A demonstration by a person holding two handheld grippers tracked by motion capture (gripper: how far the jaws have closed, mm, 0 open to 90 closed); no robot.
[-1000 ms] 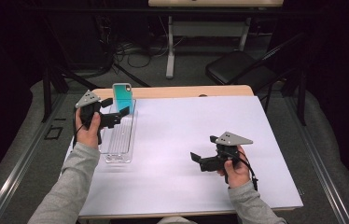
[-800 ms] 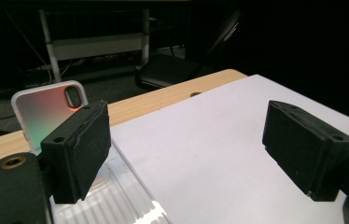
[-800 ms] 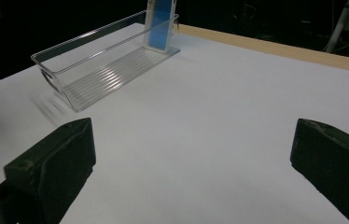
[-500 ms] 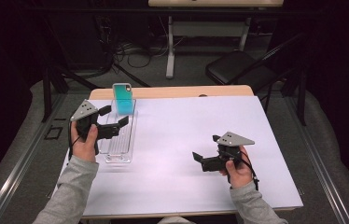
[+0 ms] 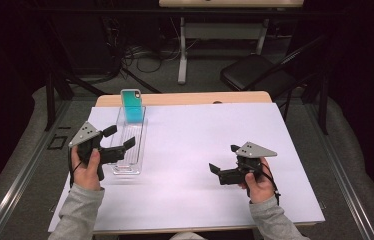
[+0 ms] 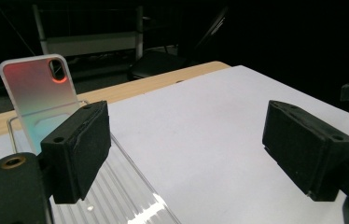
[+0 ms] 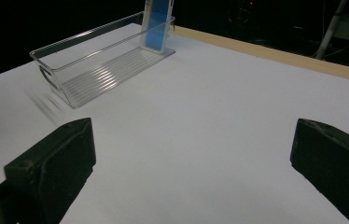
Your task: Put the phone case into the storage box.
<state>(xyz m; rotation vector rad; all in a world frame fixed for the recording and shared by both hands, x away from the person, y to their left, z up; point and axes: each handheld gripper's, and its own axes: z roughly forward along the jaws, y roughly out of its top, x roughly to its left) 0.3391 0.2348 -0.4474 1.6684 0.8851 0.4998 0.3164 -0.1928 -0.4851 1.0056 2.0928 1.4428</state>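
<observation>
1. At the left of the high view, the left tool (image 5: 120, 141) is held in the person's left hand (image 5: 87, 167), just beside the near end of the clear bin (image 5: 125, 167); one jaw reaches over the bin's left wall. Its jaws stand wide apart and released, with nothing between them.
2. The clear bin lies lengthwise on the white sheet (image 5: 195, 150) that covers the worktop (image 5: 195, 98), at the sheet's left side.
3. A phone case (image 5: 132, 106) stands upright at the bin's far end, leaning against the end wall. It looks teal in the high view and pink-to-pale in the left gripper view (image 6: 39, 100), with its camera cutout at the top.
4. To the right, the right tool (image 5: 223, 161) rests low over the bare sheet in the right hand (image 5: 260, 182), well apart from the bin. Its jaws are also released and empty.
</observation>
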